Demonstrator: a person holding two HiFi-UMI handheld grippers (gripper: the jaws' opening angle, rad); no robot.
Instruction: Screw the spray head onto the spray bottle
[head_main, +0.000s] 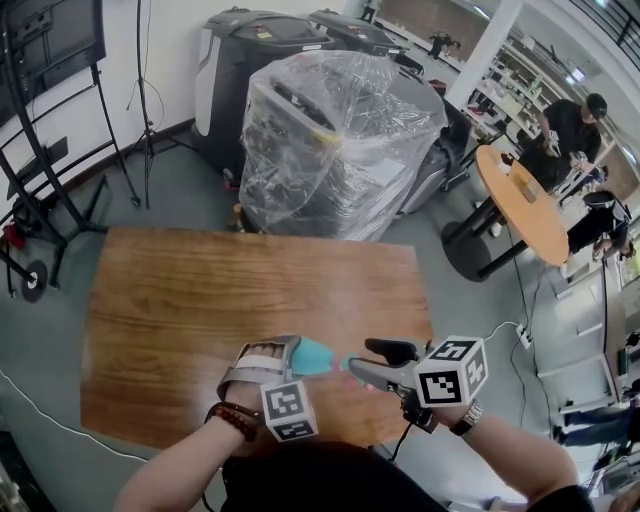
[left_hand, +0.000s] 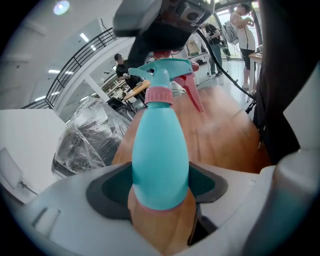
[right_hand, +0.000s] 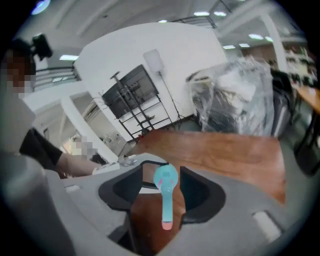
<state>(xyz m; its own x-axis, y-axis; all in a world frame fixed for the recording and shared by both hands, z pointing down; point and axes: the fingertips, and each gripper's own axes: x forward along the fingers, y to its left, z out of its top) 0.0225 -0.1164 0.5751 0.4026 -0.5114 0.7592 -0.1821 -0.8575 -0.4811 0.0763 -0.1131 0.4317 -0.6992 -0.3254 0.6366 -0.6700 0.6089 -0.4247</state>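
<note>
Nearest to the head camera, two forearms are seen above the near edge of a wooden table (head_main: 200, 290), each with a gripper carried in the hand. By the left gripper (left_hand: 160, 192) a teal spray bottle (left_hand: 160, 160) is grasped: its lower body is clamped between the two dark pads, and it is held in the air over the table, with its neck pointed toward the other gripper. On this neck the spray head (left_hand: 165, 67) is seated, with a pink collar (left_hand: 158, 95) and a pink trigger (left_hand: 192, 90). Whether the collar is fully tightened cannot be told. The right gripper (head_main: 358, 358) is placed around the head, but the head is released: a gap is seen between each pad and it. Beyond the table, a machine wrapped in clear plastic (head_main: 330, 140) is seen.
</note>
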